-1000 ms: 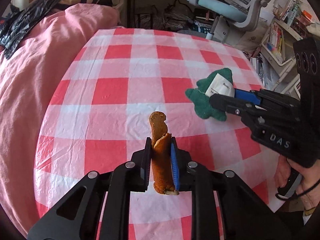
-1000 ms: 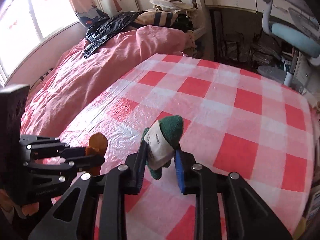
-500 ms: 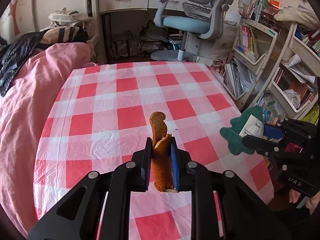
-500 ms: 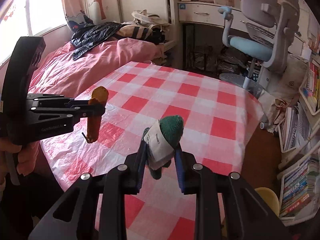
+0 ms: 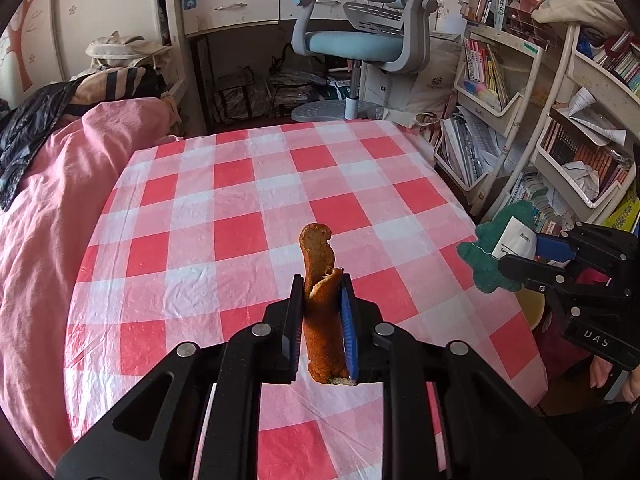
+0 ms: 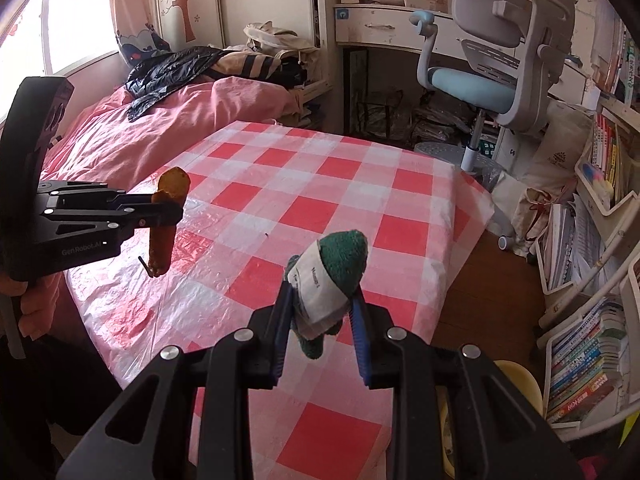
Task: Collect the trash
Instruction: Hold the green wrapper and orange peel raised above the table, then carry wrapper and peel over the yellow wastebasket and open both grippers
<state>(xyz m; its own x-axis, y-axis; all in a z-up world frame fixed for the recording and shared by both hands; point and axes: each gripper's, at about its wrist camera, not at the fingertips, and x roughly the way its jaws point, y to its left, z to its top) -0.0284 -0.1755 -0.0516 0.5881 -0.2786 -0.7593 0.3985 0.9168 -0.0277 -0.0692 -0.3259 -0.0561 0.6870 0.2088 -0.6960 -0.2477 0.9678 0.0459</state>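
Both hand-held grippers have been drawn back and lifted from the table (image 5: 248, 200) since a second ago, so that the chair (image 5: 372, 20) and bookshelves (image 5: 592, 128) are now seen beyond its far edge. A brown peel (image 5: 320, 300) is clenched in the left hand-held gripper (image 5: 320, 312); its long axis is held along the fingers, the rounded end pointing away from the camera and slightly left, the ragged end hanging below the pads. From the right wrist view the peel (image 6: 166, 220) is seen nearly upright, tilted a little, above the table's near left corner and clear of the cloth. A green rag (image 6: 332, 280) with a white label is grasped in the right hand-held gripper (image 6: 320, 308), its rounded end pointing up and forward, a narrower end hanging under the pads. In the left wrist view the rag (image 5: 496, 248) is held out past the table's right edge, in front of the bookshelves. A yellow bin (image 6: 516, 384) is partly seen below the right hand-held gripper, beside the table; what lies in it cannot be told. Books and papers are held in the shelf trays
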